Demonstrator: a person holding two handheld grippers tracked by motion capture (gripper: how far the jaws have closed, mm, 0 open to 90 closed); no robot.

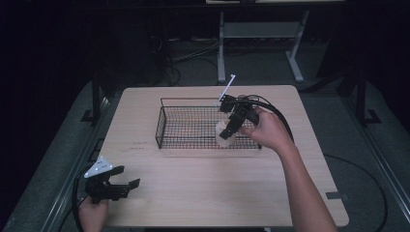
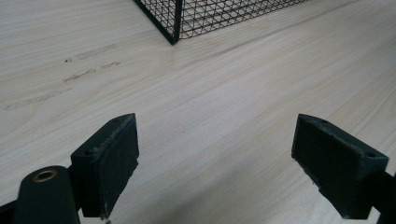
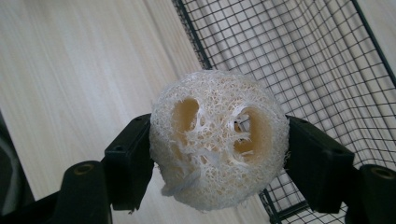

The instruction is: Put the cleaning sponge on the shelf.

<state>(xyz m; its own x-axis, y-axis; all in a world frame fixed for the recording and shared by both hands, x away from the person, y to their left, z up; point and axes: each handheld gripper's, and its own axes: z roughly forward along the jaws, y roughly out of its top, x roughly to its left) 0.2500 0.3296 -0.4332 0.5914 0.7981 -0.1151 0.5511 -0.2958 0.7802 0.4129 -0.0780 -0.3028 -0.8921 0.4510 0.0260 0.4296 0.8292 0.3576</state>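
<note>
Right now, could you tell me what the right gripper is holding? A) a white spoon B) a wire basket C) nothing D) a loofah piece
D: in the right gripper view, the right gripper has both jaws pressed on the sides of a pale, netted loofah, held at the near rim of the basket; the high view shows the same at the loofah.

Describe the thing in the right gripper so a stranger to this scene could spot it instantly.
Start at the pale wooden table and find the black wire basket near its middle. At the basket's near right end, the right gripper is clamped on a loofah slice. It is an off-white, fibrous round puck with two big holes through it, the only soft, pale thing among black mesh and black fingers.
</note>
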